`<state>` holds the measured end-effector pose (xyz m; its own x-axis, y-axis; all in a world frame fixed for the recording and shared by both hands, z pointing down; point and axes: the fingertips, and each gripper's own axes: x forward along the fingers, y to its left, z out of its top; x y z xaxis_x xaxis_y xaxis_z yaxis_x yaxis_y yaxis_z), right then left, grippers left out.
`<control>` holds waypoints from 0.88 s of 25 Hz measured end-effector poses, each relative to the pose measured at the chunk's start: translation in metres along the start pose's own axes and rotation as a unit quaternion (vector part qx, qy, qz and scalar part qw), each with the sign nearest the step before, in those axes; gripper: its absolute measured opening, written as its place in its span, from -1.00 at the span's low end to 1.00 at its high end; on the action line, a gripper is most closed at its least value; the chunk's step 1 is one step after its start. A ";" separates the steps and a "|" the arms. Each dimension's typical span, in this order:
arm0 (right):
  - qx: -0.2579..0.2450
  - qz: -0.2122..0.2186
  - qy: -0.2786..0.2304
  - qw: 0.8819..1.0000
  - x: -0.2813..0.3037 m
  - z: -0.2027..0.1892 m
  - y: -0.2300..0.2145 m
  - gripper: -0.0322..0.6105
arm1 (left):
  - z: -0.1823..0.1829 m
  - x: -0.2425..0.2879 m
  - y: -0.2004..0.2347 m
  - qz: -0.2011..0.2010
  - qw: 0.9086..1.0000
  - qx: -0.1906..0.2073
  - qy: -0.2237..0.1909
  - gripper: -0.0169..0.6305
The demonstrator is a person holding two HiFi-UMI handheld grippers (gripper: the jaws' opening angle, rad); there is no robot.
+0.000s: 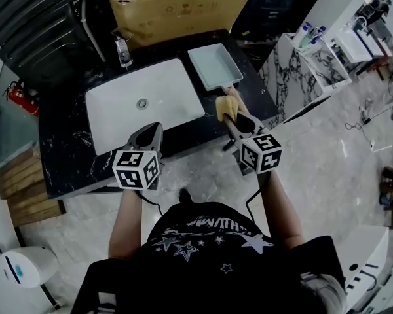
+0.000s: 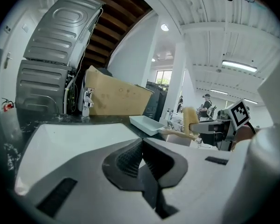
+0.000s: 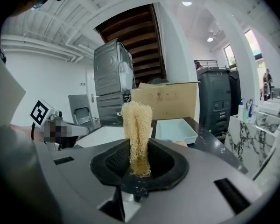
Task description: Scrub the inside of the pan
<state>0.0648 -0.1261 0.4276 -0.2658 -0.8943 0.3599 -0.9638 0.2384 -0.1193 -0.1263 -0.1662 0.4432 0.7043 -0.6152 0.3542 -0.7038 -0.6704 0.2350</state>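
Near rectangular pan [image 1: 215, 66], right gripper [image 1: 232, 118] pinching fibrous loofah [image 3: 136, 125], left gripper [image 2: 142, 146] closed

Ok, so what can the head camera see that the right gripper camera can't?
Only the head view shows the red fire extinguisher, the sink's drain and the person's star-printed shirt. Only the right gripper view shows the ceiling lamp, the brown stair underside and, close up, the right gripper with its fingers squeezing the scrubber. Both show that scrubber, the pan, the cardboard box and the white sink.
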 end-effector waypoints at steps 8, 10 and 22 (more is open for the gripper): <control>-0.006 -0.010 0.005 1.000 0.020 0.009 -0.003 -0.62 | 0.007 0.023 0.013 -0.028 1.000 0.004 0.000 -0.92; -0.002 -0.012 0.002 1.000 0.022 0.013 -0.007 -0.62 | 0.008 0.025 0.014 -0.028 1.000 0.003 0.001 -0.92; 0.002 0.023 -0.023 0.999 0.046 0.049 -0.052 -0.62 | 0.016 0.047 0.019 0.023 1.000 -0.009 -0.001 -0.92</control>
<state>0.1038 -0.1982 0.4046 -0.3085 -0.8989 0.3110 -0.9505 0.2784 -0.1381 -0.1045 -0.2146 0.4497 0.6714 -0.6455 0.3641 -0.7369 -0.6337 0.2354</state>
